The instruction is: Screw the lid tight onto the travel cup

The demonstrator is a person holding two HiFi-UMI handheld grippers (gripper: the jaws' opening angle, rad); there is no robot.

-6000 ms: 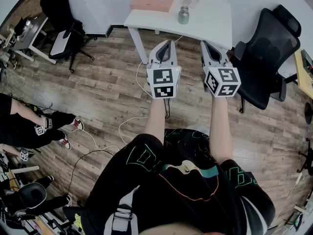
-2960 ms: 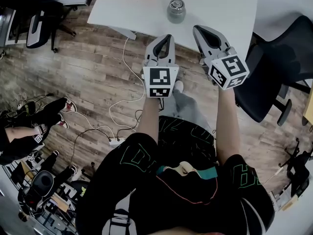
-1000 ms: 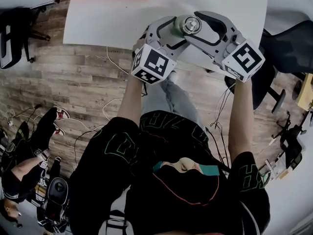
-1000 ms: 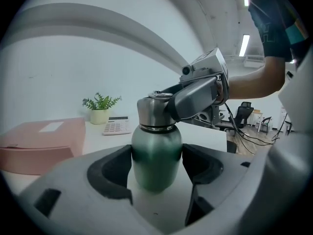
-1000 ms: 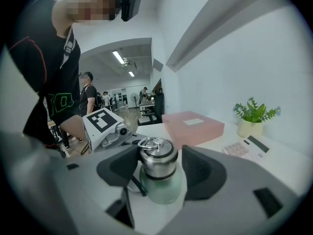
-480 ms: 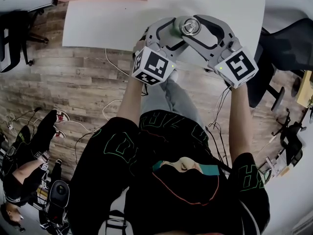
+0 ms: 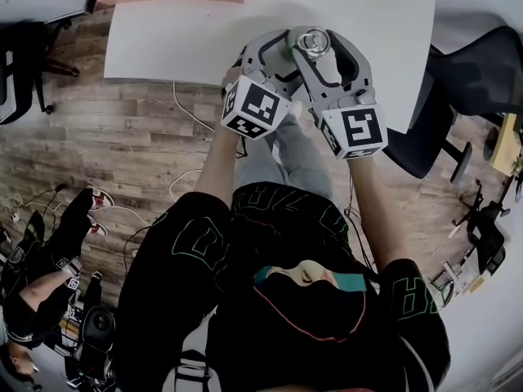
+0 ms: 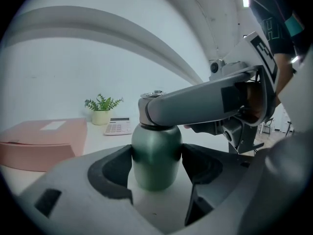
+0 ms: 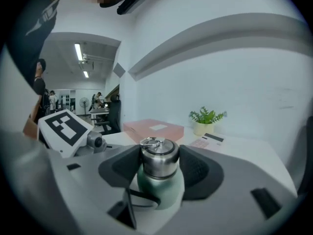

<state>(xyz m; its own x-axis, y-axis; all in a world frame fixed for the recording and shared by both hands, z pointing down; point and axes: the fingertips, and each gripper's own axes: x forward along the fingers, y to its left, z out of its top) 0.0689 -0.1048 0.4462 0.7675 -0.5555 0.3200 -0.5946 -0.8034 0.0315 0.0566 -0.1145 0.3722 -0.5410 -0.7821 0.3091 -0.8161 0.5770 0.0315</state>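
Clamping the green travel cup [image 8: 156, 151] by its body, the left tongs [image 8: 156, 166] are holding it upright on the white worktop [image 7: 163, 31]. Directly above them, the right tongs [image 9: 160, 169], having just been closing, are gripping the steel lid [image 9: 159, 155] between both pads. Tightening well is probably demanding a level twist about the cup's axis, with the left tongs bracing against spin.

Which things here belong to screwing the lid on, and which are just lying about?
Job: travel cup; lid; left gripper, clamped on the cup; right gripper, whose jaws have just been closing onto the lid.
Lying about: pink box; potted plant; calculator; black chair.
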